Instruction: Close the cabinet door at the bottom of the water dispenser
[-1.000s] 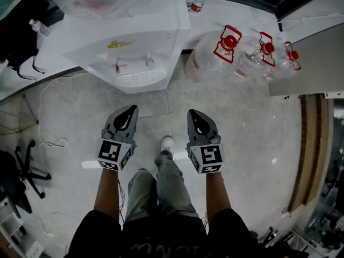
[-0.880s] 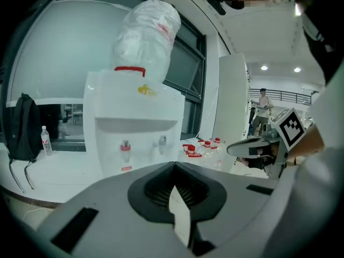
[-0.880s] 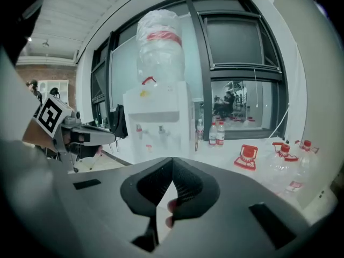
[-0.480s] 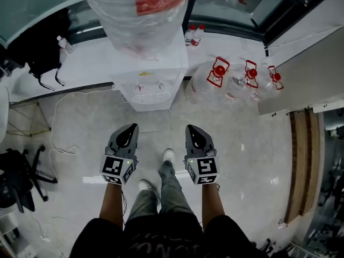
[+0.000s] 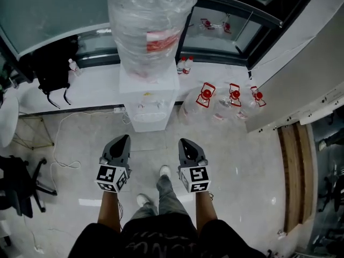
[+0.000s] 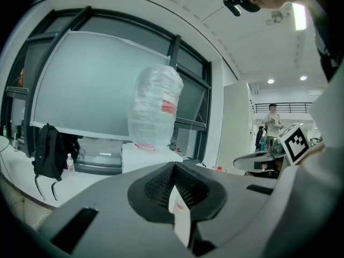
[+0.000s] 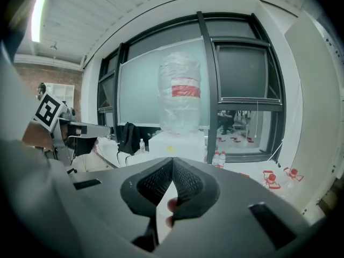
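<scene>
The white water dispenser [image 5: 148, 101] stands against the ledge, topped by a large plastic-wrapped bottle [image 5: 151, 26]. I look at it from above, so its bottom cabinet door is hidden. My left gripper [image 5: 124, 138] and right gripper [image 5: 184, 142] hover side by side over the floor in front of it, apart from it, both shut and empty. In the left gripper view the jaws [image 6: 173, 166] meet below the bottle [image 6: 155, 109]. The right gripper view shows closed jaws [image 7: 172, 172] under the dispenser top [image 7: 174, 143].
Three empty water jugs with red handles [image 5: 207, 100] lie right of the dispenser, and small bottles [image 5: 185, 64] stand on the ledge. A black backpack [image 5: 52, 69] hangs at the left, a chair [image 5: 19, 184] stands near it, and a cable [image 5: 59, 144] trails across the floor.
The view and both grippers have risen and drawn back from the dispenser, which now looks smaller with its whole bottle in sight. Both grippers stayed shut.
</scene>
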A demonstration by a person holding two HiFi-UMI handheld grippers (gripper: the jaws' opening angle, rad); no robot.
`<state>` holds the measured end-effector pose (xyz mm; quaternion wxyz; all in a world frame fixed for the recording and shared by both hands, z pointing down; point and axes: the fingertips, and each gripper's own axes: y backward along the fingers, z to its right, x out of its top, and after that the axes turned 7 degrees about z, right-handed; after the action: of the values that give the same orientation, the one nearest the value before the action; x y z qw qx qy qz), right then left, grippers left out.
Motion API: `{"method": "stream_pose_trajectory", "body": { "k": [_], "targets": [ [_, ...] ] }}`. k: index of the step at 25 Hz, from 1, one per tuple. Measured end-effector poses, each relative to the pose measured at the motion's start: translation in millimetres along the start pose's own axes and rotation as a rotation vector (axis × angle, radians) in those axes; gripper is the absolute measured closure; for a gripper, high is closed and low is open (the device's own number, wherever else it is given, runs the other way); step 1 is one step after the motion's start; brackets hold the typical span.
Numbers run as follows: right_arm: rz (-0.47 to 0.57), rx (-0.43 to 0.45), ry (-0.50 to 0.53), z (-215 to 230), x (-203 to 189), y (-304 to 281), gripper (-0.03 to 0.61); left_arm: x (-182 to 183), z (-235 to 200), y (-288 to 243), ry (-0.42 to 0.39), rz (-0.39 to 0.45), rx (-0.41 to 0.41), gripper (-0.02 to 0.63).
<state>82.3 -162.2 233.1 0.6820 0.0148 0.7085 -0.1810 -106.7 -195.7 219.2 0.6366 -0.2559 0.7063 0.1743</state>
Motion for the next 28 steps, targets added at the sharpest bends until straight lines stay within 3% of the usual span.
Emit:
{"method": "stream_pose_trajectory", "body": {
  "k": [14, 28],
  "targets": [
    [0.083, -0.041, 0.054, -21, 49, 71, 0.566, 56, 16, 82, -0.032, 0.068, 0.032, 0.600],
    [0.093, -0.027, 0.116, -59, 59, 117, 0.566, 80, 27, 136, -0.058, 0.111, 0.042, 0.600]
  ]
}}
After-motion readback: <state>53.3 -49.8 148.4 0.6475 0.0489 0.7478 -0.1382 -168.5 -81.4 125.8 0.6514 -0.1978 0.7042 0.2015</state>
